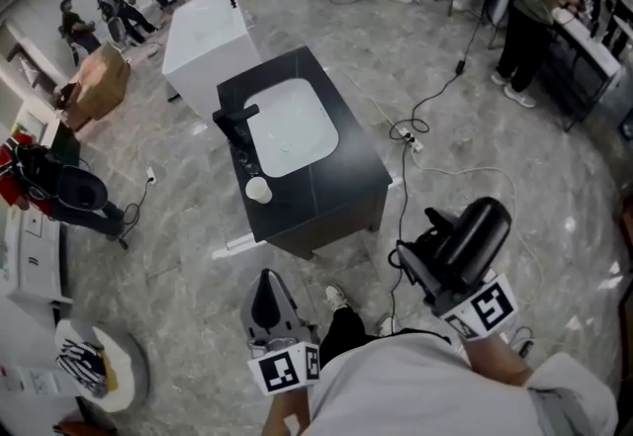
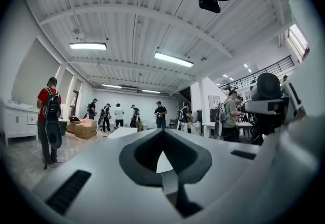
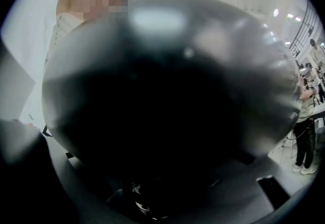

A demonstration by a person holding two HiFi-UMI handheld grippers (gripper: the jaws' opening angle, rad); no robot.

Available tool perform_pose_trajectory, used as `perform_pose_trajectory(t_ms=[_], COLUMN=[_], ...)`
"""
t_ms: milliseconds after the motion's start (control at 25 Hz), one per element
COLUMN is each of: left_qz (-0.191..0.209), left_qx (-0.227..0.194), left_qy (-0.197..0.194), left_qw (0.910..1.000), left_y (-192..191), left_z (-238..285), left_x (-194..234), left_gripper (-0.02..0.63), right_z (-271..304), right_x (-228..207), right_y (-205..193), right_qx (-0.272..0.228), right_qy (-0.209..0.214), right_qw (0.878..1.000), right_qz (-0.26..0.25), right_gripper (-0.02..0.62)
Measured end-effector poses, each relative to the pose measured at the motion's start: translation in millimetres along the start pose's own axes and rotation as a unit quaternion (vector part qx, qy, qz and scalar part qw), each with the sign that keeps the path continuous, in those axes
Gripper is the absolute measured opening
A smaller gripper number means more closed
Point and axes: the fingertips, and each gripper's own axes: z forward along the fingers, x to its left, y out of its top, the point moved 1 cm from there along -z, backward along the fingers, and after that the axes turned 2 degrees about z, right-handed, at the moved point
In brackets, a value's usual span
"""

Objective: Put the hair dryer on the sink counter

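Standing well ahead of both grippers and far below them, the black tabletop (image 1: 341, 182) of a sink cabinet is seen on a grey floor (image 1: 188, 266), with a white basin (image 1: 290, 128) set into it. The black hair dryer (image 1: 473, 231) is carried in the air, well apart from that tabletop, clamped in the right gripper (image 1: 440, 251); that gripper's own view is filled by the dryer's dark rounded body. The left gripper (image 1: 269, 304), held to the left of the right one, is shown with its jaws together and nothing between them. Beyond the left gripper, a black faucet (image 1: 235, 120) is seen at the basin's edge, and a small white round object (image 1: 258, 190), perhaps a cup, is set on the tabletop's near corner.

A slip is judged possible, since a smooth, rounded body is held. The dryer could also be dropped into the basin or knocked against the white round object if it is lowered carelessly. A cable (image 1: 425, 142) trailing on the floor ahead of the right gripper could be caught underfoot.

Counted: one tabletop, one basin, one hair dryer, two grippers, one faucet, one white round object.
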Motion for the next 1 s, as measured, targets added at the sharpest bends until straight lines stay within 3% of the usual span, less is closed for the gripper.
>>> perform_pose_trajectory(t_ms=[1000], left_qz=[-0.023], left_qx=[0.022], left_qy=[-0.014], left_qw=[0.9994], left_y=[-23], left_z=[91], left_x=[57], left_gripper=[0.002], right_z=[98], right_x=[-22], right_y=[-27], right_qx=[0.042], right_qy=[-0.017], right_qw=[0.999], right_qz=[-0.003], right_gripper=[0.272])
